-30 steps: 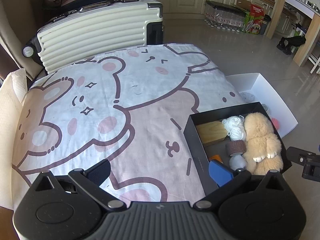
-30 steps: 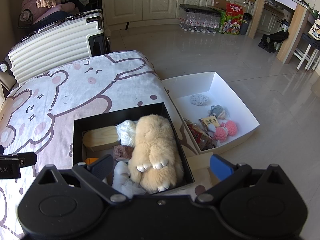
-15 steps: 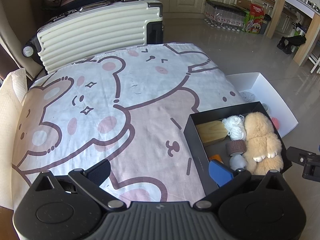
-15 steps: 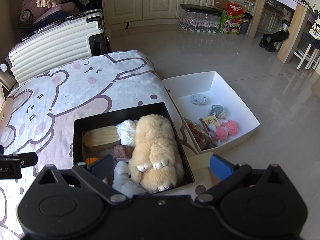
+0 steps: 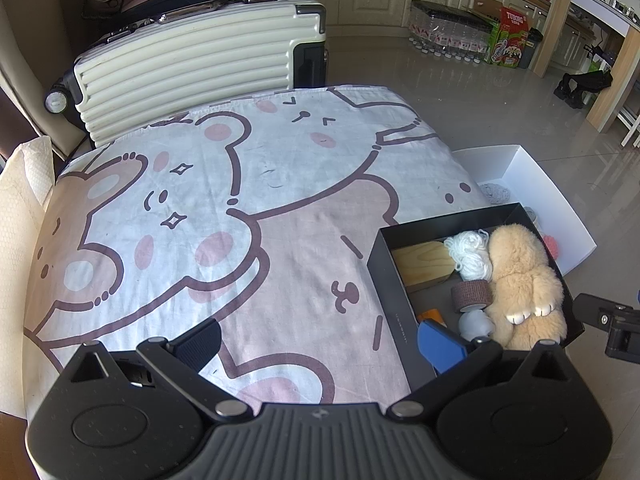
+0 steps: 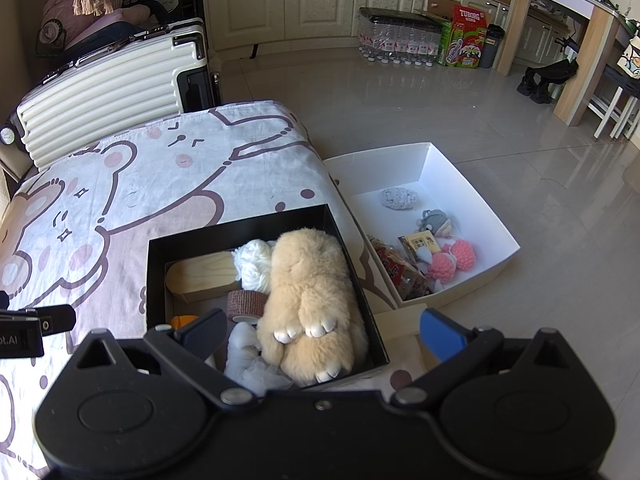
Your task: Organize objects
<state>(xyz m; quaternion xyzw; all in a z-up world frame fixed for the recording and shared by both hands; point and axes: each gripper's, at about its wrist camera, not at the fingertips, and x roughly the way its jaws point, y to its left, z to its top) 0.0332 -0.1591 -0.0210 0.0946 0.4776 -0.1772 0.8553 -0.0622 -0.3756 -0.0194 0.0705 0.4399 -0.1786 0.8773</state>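
— Kitchen cabinets line the far wall, and a cream suitcase (image 5: 200, 64) stands behind the bear-print cloth (image 5: 200, 208) spread over the surface. Where do the things sit?

— Black box (image 6: 160, 272) rests on the cloth near its right edge. Inside lie a tan plush bunny (image 6: 312, 296), a white yarn ball (image 6: 252, 264), a wooden block (image 6: 200, 276), a brown tape roll (image 6: 248, 304) and something white and crumpled at the near end.

— And beyond the cloth's edge?

— White box (image 6: 460, 184) sits lower, just beside the cloth, holding pink knitted balls (image 6: 452, 260), a grey knitted piece (image 6: 398, 198) and small packets.

— The claws?

— Left claw (image 5: 320, 340) hangs spread wide above the cloth, gripping nothing, its blue fingertip over the black box's near corner. Right claw (image 6: 324, 332) is equally spread and empty, above the bunny's feet.
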